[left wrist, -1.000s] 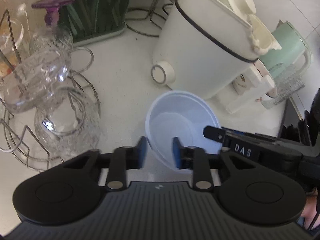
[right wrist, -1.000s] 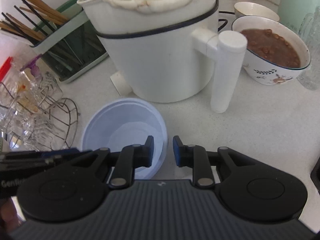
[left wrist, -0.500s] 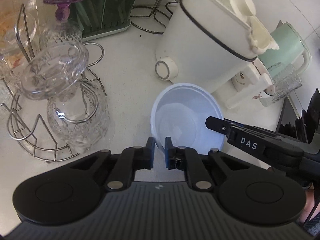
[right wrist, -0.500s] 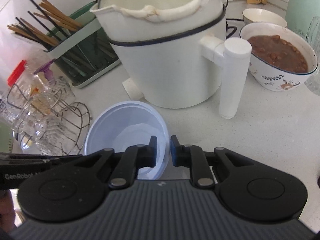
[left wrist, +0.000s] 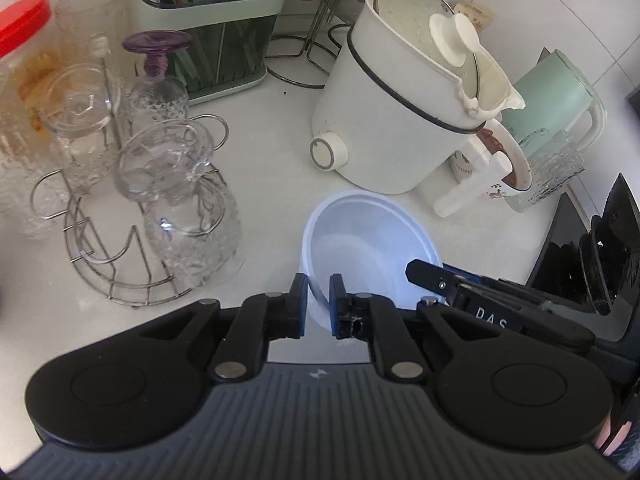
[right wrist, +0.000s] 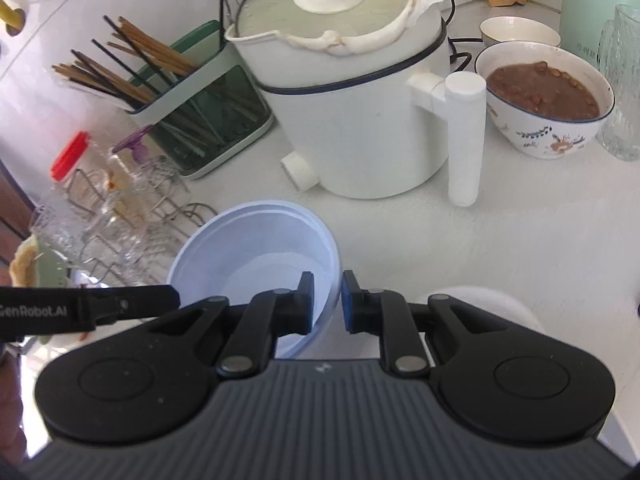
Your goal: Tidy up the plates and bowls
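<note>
A pale blue plastic bowl [left wrist: 372,248] hangs tilted just above the white counter, in front of the white electric pot. My left gripper [left wrist: 318,304] is shut on its near-left rim, the wall pinched between the blue pads. From the right, my right gripper [left wrist: 418,272] reaches onto the opposite rim. In the right wrist view the same bowl [right wrist: 256,248] fills the middle. There my right gripper [right wrist: 327,300] is shut on its right rim, and the left gripper [right wrist: 170,298] comes in from the left edge. The bowl is empty.
The white electric pot [left wrist: 400,120] with lid and side handle stands just behind. A patterned bowl of brown food [right wrist: 548,96], a small bowl [right wrist: 516,30] and a mint kettle [left wrist: 552,100] sit right. A wire rack of glasses [left wrist: 160,216] and a chopstick holder [left wrist: 208,40] stand left.
Both grippers went from slightly open around the bowl's rim to shut on it. Then both views drew up and back, with the bowl coming along off the counter.
</note>
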A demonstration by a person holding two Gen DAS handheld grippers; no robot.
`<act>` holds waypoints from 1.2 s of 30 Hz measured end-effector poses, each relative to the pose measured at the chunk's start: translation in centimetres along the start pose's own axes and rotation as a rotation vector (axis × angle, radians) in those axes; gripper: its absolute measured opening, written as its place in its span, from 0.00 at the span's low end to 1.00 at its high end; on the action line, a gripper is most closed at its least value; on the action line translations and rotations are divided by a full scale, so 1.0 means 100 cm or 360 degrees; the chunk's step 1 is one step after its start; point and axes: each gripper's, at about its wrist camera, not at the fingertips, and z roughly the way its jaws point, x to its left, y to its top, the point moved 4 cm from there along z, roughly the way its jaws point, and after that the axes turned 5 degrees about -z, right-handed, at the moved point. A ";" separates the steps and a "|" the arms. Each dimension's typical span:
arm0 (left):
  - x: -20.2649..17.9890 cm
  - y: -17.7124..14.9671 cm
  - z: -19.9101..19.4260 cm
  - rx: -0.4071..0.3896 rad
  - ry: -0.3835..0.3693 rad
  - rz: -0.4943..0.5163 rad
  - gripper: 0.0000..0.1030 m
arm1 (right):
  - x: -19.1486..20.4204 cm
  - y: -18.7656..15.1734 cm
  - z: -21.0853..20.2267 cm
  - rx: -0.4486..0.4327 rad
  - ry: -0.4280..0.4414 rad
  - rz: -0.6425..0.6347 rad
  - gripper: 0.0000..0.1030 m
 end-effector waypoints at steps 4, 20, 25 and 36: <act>-0.003 -0.009 -0.020 0.0001 0.0032 0.0044 0.12 | 0.010 -0.005 -0.015 -0.0019 0.0015 -0.0001 0.17; 0.003 -0.038 -0.090 -0.0059 -0.0035 0.0030 0.12 | 0.047 -0.019 -0.086 -0.0146 0.0042 -0.0031 0.17; 0.005 -0.048 -0.109 -0.0087 -0.0052 -0.0008 0.13 | 0.055 -0.027 -0.102 -0.0149 0.0045 -0.0064 0.17; 0.039 -0.085 -0.124 -0.0146 -0.0035 -0.0117 0.13 | 0.086 -0.062 -0.106 -0.0058 0.0075 -0.0148 0.19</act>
